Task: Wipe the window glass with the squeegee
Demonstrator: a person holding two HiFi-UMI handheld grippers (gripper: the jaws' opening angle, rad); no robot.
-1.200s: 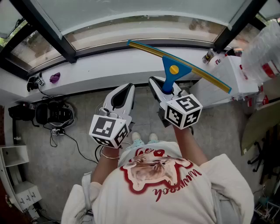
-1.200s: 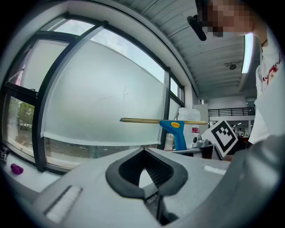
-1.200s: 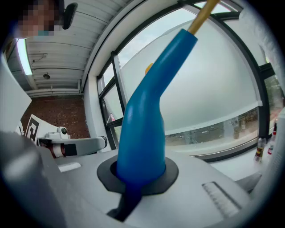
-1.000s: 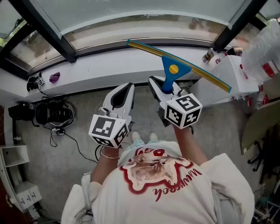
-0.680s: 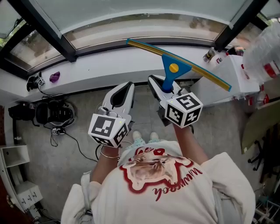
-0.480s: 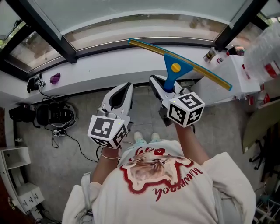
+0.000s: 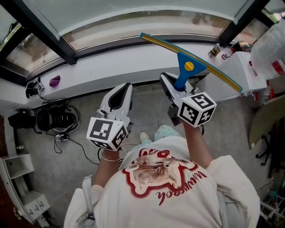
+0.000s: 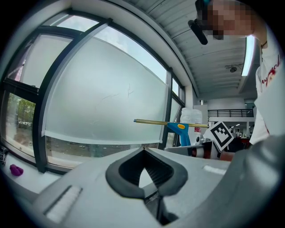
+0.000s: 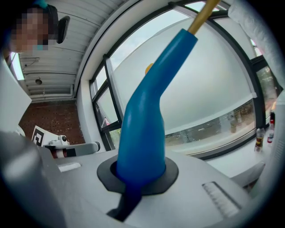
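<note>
The squeegee has a blue handle and a long yellow-edged blade. My right gripper is shut on the handle and holds the blade out over the white sill, below the window glass. My left gripper is shut and holds nothing, left of the right one. In the left gripper view the squeegee shows at the right, before the frosted window glass. The right gripper view shows the handle rising from the closed jaws towards the window glass.
A purple object lies on the sill at left. Black gear and cables lie on the floor at left. Bottles and a white cabinet stand at right. Dark window frames divide the panes.
My right gripper has moved right and slightly up with the squeegee, towards the window. The left gripper has shifted a little left and down.
</note>
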